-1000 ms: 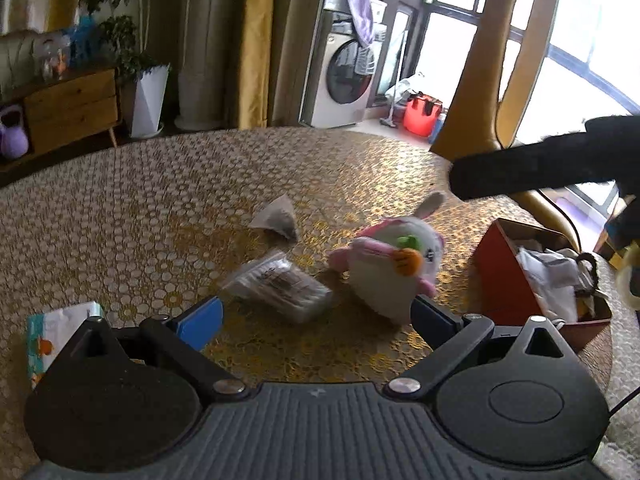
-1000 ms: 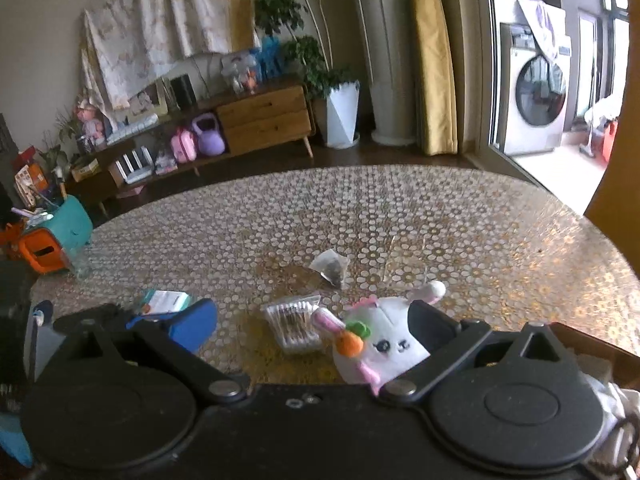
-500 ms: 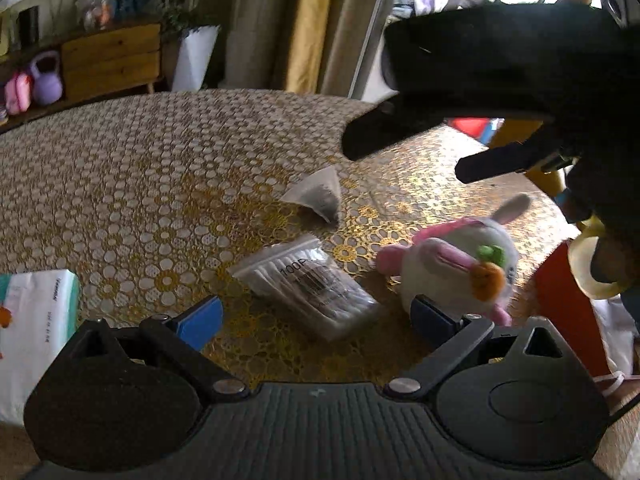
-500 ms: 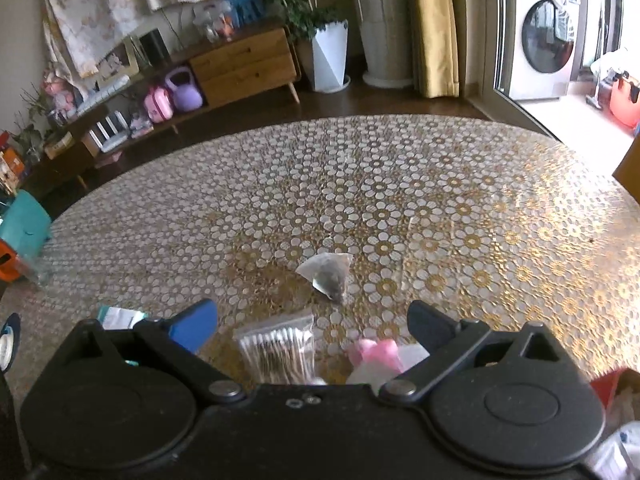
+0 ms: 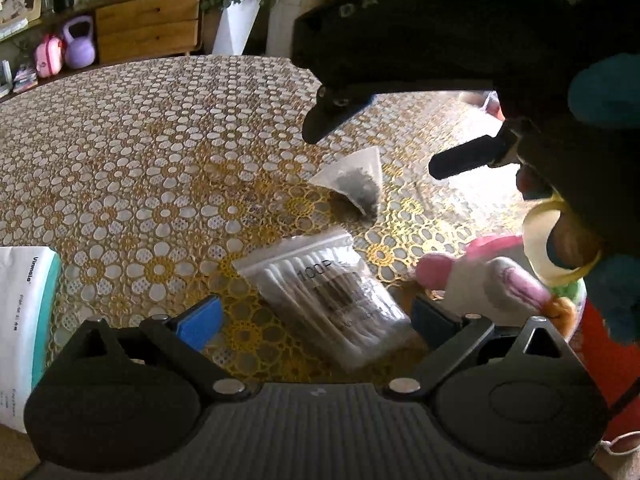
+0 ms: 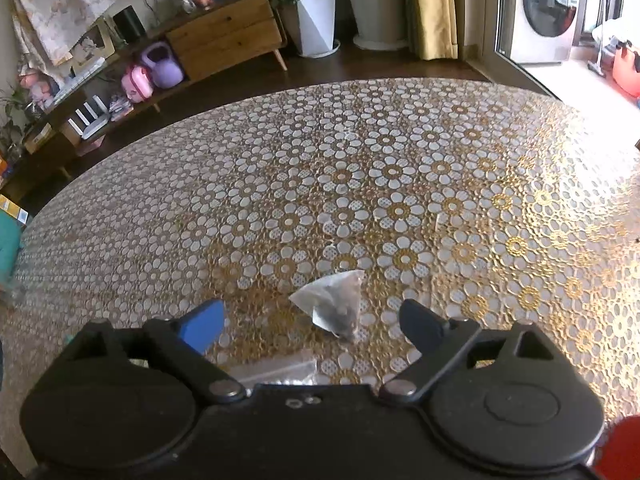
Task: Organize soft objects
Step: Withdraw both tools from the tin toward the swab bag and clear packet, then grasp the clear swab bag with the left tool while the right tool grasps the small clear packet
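Observation:
A clear bag of cotton swabs (image 5: 332,300) lies flat on the table between the fingers of my left gripper (image 5: 316,320), which is open and not touching it. Beyond it sits a pyramid tea bag (image 5: 356,184). A white and pink plush bunny (image 5: 480,276) lies to the right, partly hidden. My right gripper (image 5: 376,150) hangs over the tea bag. In the right wrist view the tea bag (image 6: 336,304) lies between the fingers of the right gripper (image 6: 310,320); its jaws are closing, pads still apart from the bag.
A white and teal tissue pack (image 5: 20,320) lies at the left table edge. A red box (image 5: 600,340) stands at the right beside the bunny. The round table's floral cloth (image 6: 360,180) stretches far ahead. A wooden sideboard (image 6: 224,44) stands beyond the table.
Both grippers have come down and moved left. The right one now frames the tea bag instead of the bunny and its jaws have narrowed a little. The left one now frames the swab bag.

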### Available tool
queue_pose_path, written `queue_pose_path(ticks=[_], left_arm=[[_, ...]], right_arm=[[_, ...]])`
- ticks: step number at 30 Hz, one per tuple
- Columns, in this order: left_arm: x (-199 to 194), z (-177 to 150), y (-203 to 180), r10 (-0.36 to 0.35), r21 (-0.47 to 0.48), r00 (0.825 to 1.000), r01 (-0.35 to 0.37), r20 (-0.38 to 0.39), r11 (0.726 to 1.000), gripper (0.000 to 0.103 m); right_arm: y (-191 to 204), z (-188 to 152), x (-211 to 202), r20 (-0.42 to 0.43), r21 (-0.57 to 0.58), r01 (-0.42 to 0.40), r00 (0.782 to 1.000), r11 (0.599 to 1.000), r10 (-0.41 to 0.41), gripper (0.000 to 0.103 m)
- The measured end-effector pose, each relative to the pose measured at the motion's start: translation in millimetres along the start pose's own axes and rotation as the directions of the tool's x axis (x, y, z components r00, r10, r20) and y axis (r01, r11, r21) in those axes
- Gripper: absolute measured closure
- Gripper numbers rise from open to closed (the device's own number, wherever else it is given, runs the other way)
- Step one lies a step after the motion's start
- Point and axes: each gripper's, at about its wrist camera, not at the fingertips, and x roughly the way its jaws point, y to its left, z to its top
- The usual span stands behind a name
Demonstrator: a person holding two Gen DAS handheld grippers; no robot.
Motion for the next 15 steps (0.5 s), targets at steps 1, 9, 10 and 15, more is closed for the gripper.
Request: queue_pose_path(ticks=[1,9,10,15], left_arm=[[1.8,0.0,-0.4,-0.001,-0.002,1.0,0.001,0.0,1.0,0.002],[8.4,-1.8,-9.4,0.045,0.025,0.999,-0.046,0.009,0.999,0.002],[8.6,-2.4,-10.1,0.054,0.021,0.998,-0.054,0.013,0.998,0.002],[7.1,-4.7,-10.9,0.068,-0.001,0.997,-0.068,0.03,0.998,0.005]], right_arm=[[0.2,1.1,3.4,-0.006,-0.001,0.002,1.0,1.0,-0.002,0.011],[2.6,3.9,24.5,-0.055,-0.025,0.022,0.998,0.999,-0.024,0.023],[2.4,4.5,27.2,-0.06,-0.027,0.025,0.998,0.999,-0.026,0.025],[0.8,3.6,38.2,-0.076,-0.04,0.042,0.996,0.998,-0.045,0.036]])
